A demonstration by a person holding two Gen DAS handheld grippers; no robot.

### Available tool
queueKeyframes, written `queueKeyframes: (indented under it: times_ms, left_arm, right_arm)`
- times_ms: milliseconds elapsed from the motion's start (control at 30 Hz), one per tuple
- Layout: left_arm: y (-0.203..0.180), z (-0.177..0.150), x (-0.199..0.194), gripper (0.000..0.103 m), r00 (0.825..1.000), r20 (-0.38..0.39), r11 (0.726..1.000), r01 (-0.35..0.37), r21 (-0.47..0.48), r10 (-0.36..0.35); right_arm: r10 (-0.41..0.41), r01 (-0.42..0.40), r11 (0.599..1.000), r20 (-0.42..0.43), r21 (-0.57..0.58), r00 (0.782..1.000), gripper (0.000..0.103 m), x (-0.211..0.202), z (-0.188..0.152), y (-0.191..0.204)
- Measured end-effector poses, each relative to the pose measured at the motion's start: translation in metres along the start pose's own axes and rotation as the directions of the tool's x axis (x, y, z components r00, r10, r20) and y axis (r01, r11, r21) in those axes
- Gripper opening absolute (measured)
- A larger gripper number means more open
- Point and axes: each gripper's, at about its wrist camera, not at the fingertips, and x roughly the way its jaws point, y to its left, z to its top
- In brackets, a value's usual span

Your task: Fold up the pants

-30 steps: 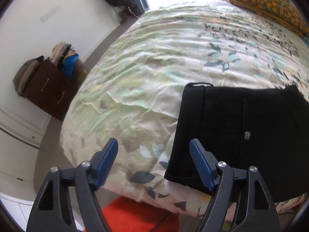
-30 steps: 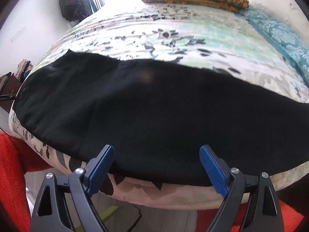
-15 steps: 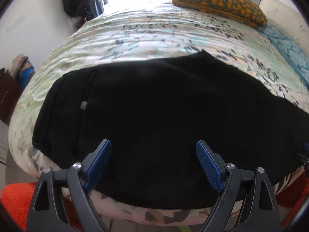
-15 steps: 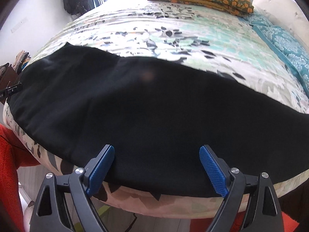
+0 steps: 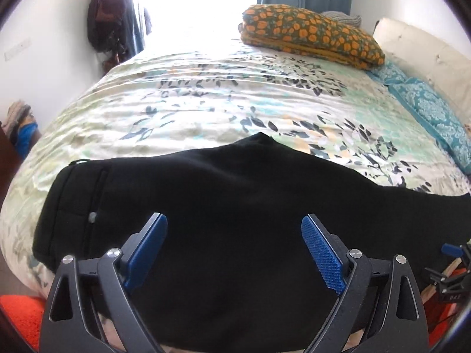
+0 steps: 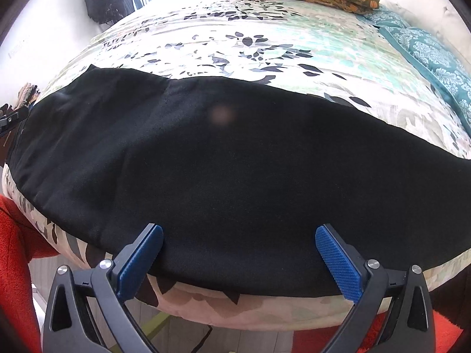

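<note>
Sunlight from a window at the top of the frame washes over a wide bed [image 5: 206,103] covered with a pale floral quilt, and a folded orange-patterned blanket [image 5: 312,38] lies at its far side, upper right in both views. Teal patterned pillows [image 5: 429,111] run along the right edge.

Black fabric pants [image 5: 235,206] lie flat along the near edge of the bed, spread from left to right across the lower half of both frames; their waistband end with a small grey button [image 5: 92,217] sits at the lower left of the left wrist view.

At the bottom centre of that view, the left gripper [image 5: 234,241] hovers over the pants with its blue-padded fingers [image 5: 321,253] spread wide, holding nothing. The right gripper [image 6: 239,250] sits at the bottom of its own view, at the near hem of the pants, fingers [image 6: 338,264] likewise wide apart and empty. Red rug [image 6: 14,250] shows on the floor at the lower left.
</note>
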Motion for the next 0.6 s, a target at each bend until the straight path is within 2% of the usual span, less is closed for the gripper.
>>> queueKeyframes:
  times_ms: [133, 167, 233, 333, 433, 500, 600]
  left_arm:
    - [-0.011, -0.034, 0.032, 0.094, 0.99, -0.143, 0.997, 0.011, 0.076, 0.0]
    - [-0.014, -0.045, 0.034, 0.094, 0.988, -0.153, 0.994, 0.0, 0.11, 0.017]
    - [-0.023, -0.056, 0.023, 0.094, 0.993, -0.118, 0.987, -0.012, 0.16, 0.031]
    - [-0.024, -0.05, 0.014, 0.094, 0.987, -0.159, 0.989, 0.024, 0.147, -0.001]
    - [-0.021, -0.034, -0.001, 0.094, 0.995, -0.079, 0.994, 0.072, 0.087, -0.065]
    - [-0.027, -0.026, -0.002, 0.094, 0.997, -0.037, 0.992, 0.074, 0.099, -0.071]
    - [-0.037, -0.029, 0.019, 0.094, 0.993, -0.097, 0.987, 0.08, 0.137, -0.067]
  right_arm:
    - [0.005, -0.004, 1.0, 0.069, -0.008, 0.998, 0.103, -0.017, 0.003, 0.008]
    - [0.006, -0.005, 1.0, 0.089, -0.009, 0.996, 0.103, -0.022, 0.004, 0.009]
    - [0.009, -0.006, 1.0, 0.121, -0.027, 0.993, 0.103, -0.032, 0.004, 0.014]
    - [0.029, -0.02, 0.997, 0.132, -0.073, 0.991, 0.103, -0.037, 0.006, 0.024]
    - [0.078, -0.067, 0.992, 0.095, -0.106, 0.992, 0.103, -0.035, 0.02, 0.034]
    - [0.122, -0.111, 0.985, 0.078, -0.128, 0.989, 0.103, -0.036, 0.037, 0.042]
    - [0.204, -0.192, 0.967, 0.058, -0.169, 0.977, 0.103, -0.036, 0.076, 0.058]
